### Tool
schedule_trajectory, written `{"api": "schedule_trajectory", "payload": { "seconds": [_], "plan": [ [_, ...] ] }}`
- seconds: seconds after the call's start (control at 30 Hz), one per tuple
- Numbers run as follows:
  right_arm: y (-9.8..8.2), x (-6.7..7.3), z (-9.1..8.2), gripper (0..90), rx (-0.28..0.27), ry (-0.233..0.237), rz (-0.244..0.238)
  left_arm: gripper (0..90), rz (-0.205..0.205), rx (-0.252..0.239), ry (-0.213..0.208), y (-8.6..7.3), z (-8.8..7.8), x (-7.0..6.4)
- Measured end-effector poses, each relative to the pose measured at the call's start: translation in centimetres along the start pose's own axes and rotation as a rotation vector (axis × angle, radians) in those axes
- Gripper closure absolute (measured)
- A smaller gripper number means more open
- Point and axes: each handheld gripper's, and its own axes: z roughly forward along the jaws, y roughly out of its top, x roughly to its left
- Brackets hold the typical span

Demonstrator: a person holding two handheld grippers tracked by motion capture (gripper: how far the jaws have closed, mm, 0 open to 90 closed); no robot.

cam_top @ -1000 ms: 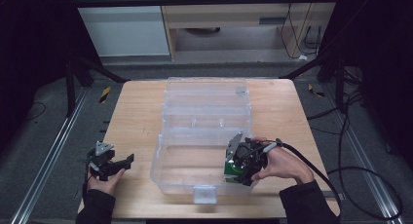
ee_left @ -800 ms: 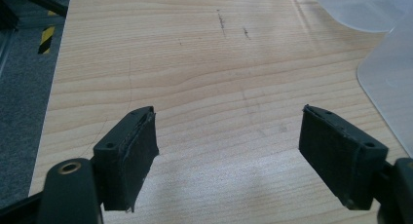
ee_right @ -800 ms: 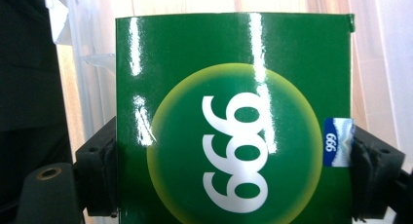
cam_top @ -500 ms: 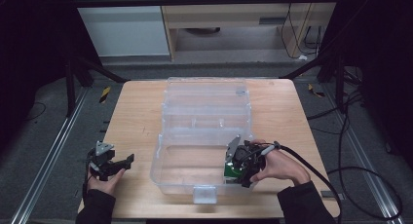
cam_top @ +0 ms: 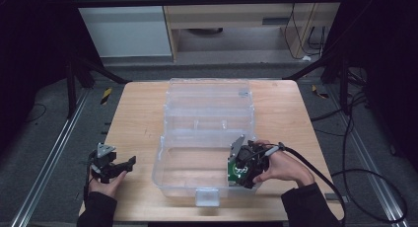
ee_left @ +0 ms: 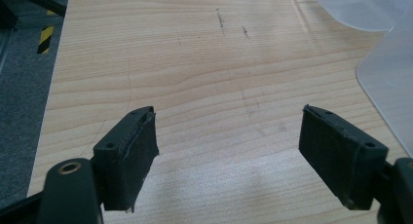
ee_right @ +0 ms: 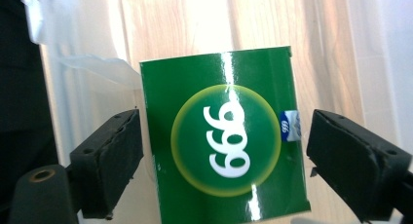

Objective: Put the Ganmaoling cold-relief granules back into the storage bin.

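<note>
A green carton (ee_right: 224,136) with white digits in a yellow-ringed circle stands inside the clear plastic box (cam_top: 162,158), at its front right corner (cam_top: 231,170). My right gripper (ee_right: 224,121) points down into that corner (cam_top: 236,173). Its jaws have just been opening and stand on either side of the carton, with a thin gap at each pad, so nothing is gripped. My left gripper (ee_left: 227,113) hovers wide open over bare wood, near the table's front left (cam_top: 123,166), with nothing between its pads (ee_left: 131,156).
The clear box's lid (cam_top: 207,96) lies open toward the back and its latch (cam_top: 207,197) faces the front edge. The wooden table (cam_top: 133,118) has free room left of the box. A corner of clear plastic (ee_left: 389,83) lies right of my left gripper.
</note>
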Motion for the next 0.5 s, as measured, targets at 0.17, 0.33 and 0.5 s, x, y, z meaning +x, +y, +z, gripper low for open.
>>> {"api": "schedule_trajectory", "payload": {
  "seconds": [0.17, 0.33, 0.5],
  "plan": [
    [-0.5, 0.1, -1.7, 11.2, -0.053, -0.03, 0.034, 21.1, 0.0, -0.001, 0.0, 0.0, 0.0, 0.0],
    [-1.5, -0.1, -4.3, 8.1, -0.145, -0.114, 0.103, 21.1, -0.001, -0.004, 0.001, 0.0, -0.1, 0.0],
    [-3.7, -0.5, -6.9, 5.1, -0.313, -0.222, 0.231, 21.1, -0.001, -0.005, 0.002, 0.0, -0.2, 0.0]
  ]
}}
